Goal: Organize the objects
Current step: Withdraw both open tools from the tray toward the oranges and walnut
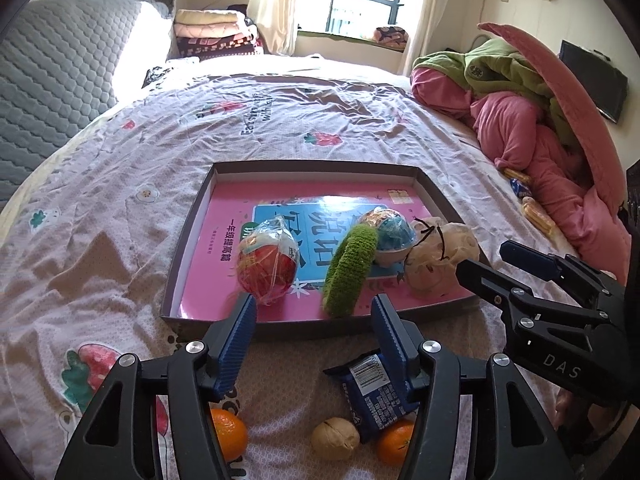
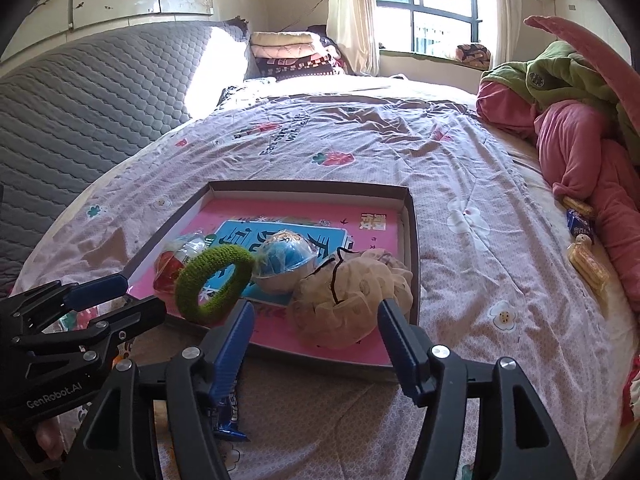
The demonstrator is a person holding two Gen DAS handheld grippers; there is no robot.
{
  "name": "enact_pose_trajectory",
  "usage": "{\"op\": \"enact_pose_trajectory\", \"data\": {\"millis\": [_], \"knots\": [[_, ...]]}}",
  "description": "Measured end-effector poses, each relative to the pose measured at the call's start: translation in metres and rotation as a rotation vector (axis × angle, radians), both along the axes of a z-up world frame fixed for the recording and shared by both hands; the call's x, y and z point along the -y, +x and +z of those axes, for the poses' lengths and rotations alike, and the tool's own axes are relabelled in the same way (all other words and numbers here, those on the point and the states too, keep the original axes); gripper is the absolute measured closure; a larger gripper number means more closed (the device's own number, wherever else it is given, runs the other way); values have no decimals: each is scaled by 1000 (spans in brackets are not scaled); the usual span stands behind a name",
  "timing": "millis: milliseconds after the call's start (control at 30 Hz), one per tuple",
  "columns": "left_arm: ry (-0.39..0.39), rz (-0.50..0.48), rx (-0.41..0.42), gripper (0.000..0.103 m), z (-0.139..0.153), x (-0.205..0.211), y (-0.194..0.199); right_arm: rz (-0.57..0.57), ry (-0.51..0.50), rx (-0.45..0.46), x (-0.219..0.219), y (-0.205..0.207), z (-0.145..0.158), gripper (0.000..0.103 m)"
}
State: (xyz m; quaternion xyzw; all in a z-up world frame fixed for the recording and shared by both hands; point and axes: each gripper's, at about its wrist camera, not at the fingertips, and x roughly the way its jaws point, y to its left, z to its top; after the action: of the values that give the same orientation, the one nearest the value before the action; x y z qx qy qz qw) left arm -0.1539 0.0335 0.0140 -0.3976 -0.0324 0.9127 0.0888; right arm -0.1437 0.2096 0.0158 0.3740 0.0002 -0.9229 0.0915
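Left gripper (image 1: 314,308) and right gripper (image 2: 316,316): fingers spread, gripping nothing, above tray (image 1: 188,264) edge; green ring (image 1: 348,268) inside tray.

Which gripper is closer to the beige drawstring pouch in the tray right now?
Right. The right gripper hangs open just in front of the beige drawstring pouch, fingers either side of it. The left gripper is open further left, in front of the green knitted ring.
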Motion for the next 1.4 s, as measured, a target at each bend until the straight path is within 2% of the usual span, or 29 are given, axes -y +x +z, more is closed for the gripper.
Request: {"op": "enact_pose_trajectory", "data": {"millis": [367, 633, 1100, 1400], "knots": [[5, 37, -34, 41, 16, 22, 23, -3, 31, -78, 7, 22, 15, 38], [-13, 36, -60, 40, 19, 32, 41, -18, 22, -147, 16, 50, 25, 33], [-2, 30, -86, 39, 28, 44, 66, -9, 27, -154, 32, 89, 28, 30], [-21, 22, -100, 39, 29, 47, 81, -17, 40, -138, 39, 104, 22, 29]]}}
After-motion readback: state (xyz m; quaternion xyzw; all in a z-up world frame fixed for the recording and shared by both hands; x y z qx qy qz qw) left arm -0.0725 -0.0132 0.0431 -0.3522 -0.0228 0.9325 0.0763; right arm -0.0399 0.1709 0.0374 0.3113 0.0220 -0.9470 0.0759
